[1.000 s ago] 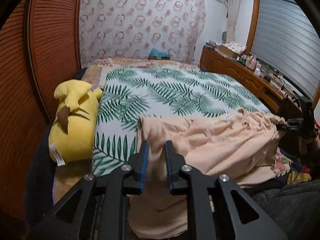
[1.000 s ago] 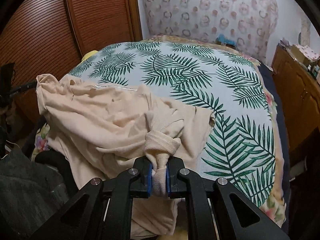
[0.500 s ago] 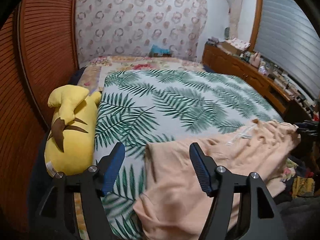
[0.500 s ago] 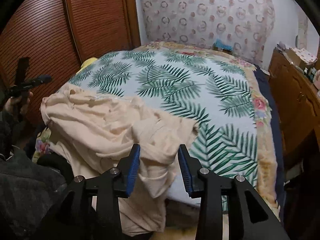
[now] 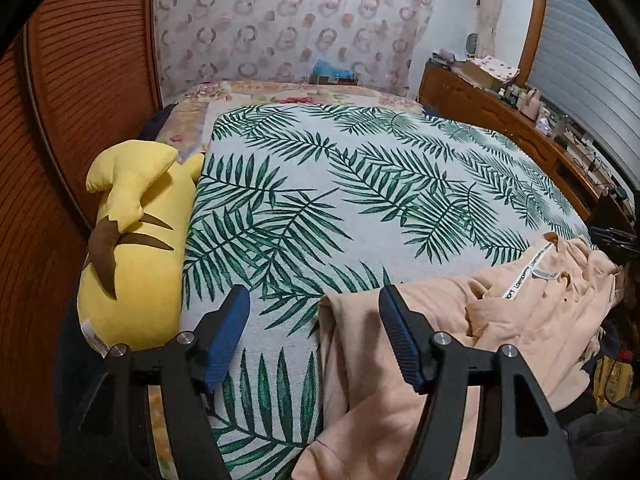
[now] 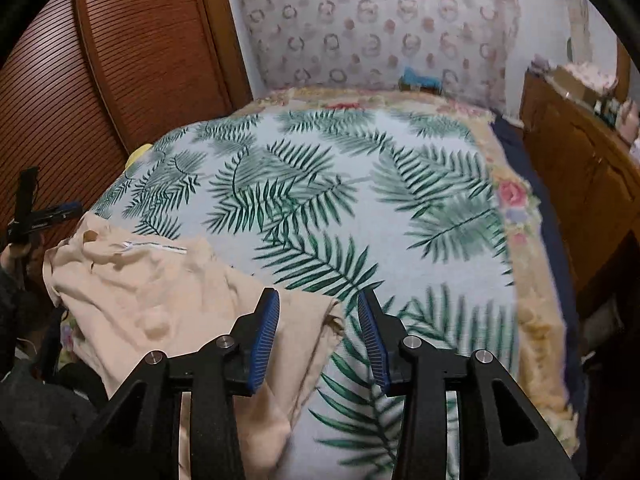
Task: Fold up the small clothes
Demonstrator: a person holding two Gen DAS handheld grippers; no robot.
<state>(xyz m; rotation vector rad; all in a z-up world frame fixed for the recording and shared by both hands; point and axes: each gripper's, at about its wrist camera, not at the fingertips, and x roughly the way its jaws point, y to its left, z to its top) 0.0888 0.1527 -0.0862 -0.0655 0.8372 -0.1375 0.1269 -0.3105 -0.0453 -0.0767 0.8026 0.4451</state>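
Bedroom, bed (image 5: 400, 168) under white cover printed with green palm fronds; reddish louvred wooden doors (image 6: 132, 64) and ring-patterned curtain (image 5: 288, 20) behind.

Peach-coloured cotton garment (image 5: 520, 320), rumpled, spread along near edge of bed, partly hanging over the side; white printed neck tape (image 5: 528, 268) facing up. Left tool (image 5: 314, 336): black frame, blue ribbed pads, spread wide, released, gripping nothing, above left corner of garment. Right tool (image 6: 318, 340): likewise spread, released, empty, above right corner of garment (image 6: 168, 300). Yellow plush toy with brown markings (image 5: 136, 248) lying along left edge of bed, touching the cover. Wooden dresser (image 5: 500, 116) with assorted small items along right wall.
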